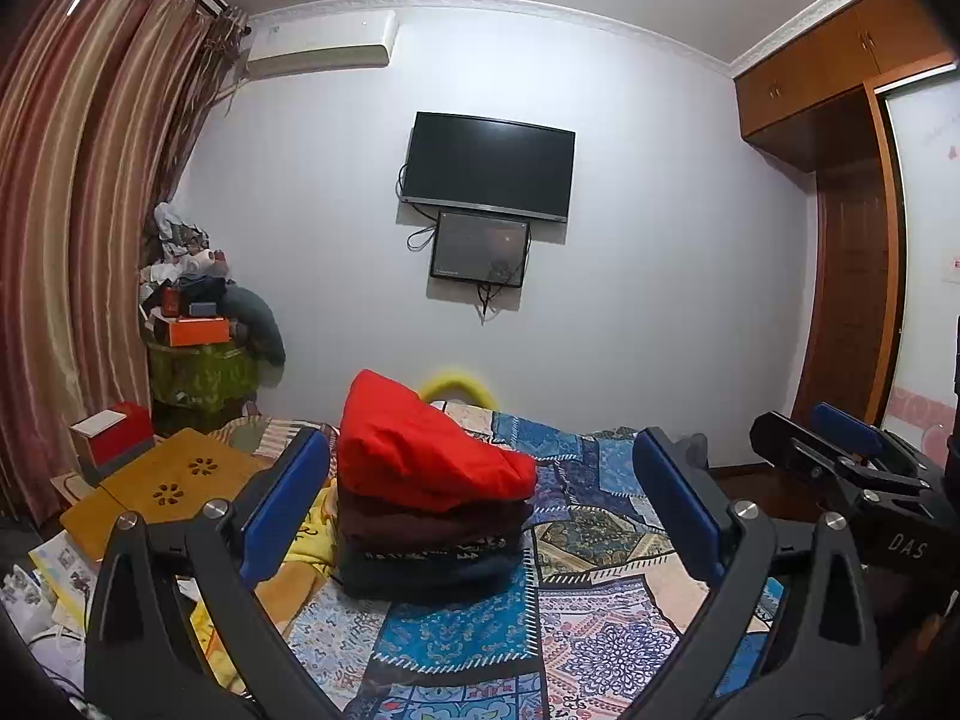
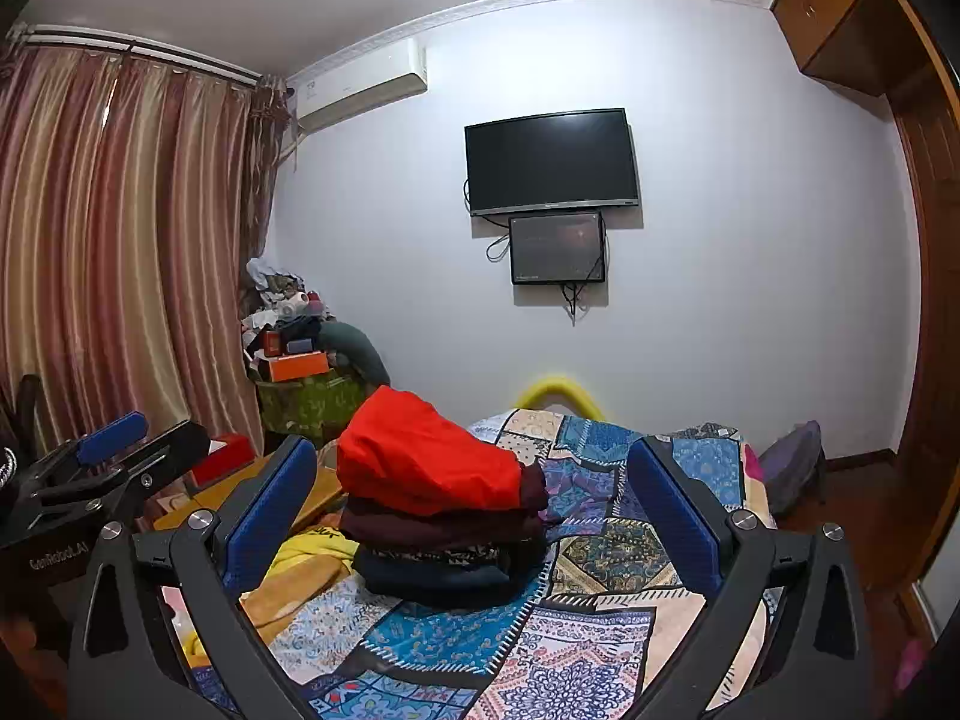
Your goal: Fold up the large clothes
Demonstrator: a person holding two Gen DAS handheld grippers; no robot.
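On the bed (image 1: 600, 618), one stack of four folded garments (image 1: 432, 510); two grippers empty.

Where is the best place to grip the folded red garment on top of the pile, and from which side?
Probably grip the folded red garment at its low, thin right edge, coming from the right side. It tapers there and overhangs the dark folded clothes below; its left end bulges high. Both the left gripper and right gripper are open.

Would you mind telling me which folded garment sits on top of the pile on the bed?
The red garment; the maroon, patterned and dark navy ones lie beneath it.
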